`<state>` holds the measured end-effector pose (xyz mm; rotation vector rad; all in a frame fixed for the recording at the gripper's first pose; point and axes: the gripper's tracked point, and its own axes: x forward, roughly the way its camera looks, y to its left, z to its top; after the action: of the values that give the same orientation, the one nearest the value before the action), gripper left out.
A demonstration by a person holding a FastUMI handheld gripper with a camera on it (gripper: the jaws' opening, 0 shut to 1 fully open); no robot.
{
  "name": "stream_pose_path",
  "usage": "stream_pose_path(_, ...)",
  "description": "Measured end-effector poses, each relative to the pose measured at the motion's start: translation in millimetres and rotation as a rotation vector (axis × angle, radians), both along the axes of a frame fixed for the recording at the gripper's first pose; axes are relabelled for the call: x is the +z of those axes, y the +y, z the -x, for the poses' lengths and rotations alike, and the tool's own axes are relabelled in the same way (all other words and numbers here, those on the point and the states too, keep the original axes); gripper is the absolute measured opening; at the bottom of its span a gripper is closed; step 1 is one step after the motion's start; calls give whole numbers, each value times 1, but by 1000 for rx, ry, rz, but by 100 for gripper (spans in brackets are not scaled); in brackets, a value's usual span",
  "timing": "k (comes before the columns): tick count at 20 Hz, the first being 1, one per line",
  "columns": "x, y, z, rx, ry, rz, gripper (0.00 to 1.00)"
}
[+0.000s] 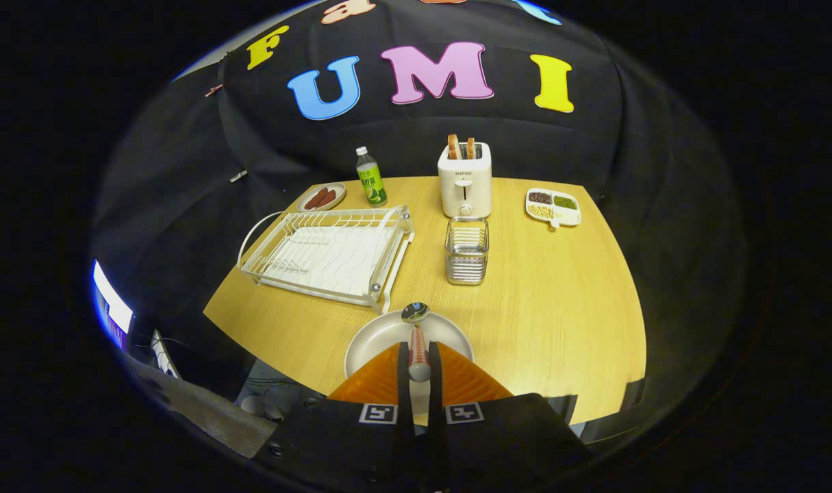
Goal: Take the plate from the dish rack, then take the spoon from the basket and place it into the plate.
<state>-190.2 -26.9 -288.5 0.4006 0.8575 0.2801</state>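
Gripper (419, 363) is clamping both fingers on the spoon (416, 342) at its handle, bowl hanging over the plate (374, 339) near the dish rack (326, 253); spoon judged light, rigid, slippery, best held mid-handle

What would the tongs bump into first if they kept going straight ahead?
Probably the basket. The tongs, shut on the spoon over the plate, point toward it, with the toaster behind; depth is hard to judge.

Fingers (419, 359) clamp spoon (416, 335) handle, bowl over plate (374, 339).
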Motion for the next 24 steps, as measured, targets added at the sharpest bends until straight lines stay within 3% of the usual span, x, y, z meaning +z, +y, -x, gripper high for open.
stream_pose_path(16,-69,47,8,79,118,48,11)
stream_pose_path(24,-94,43,17,99,171,102,19)
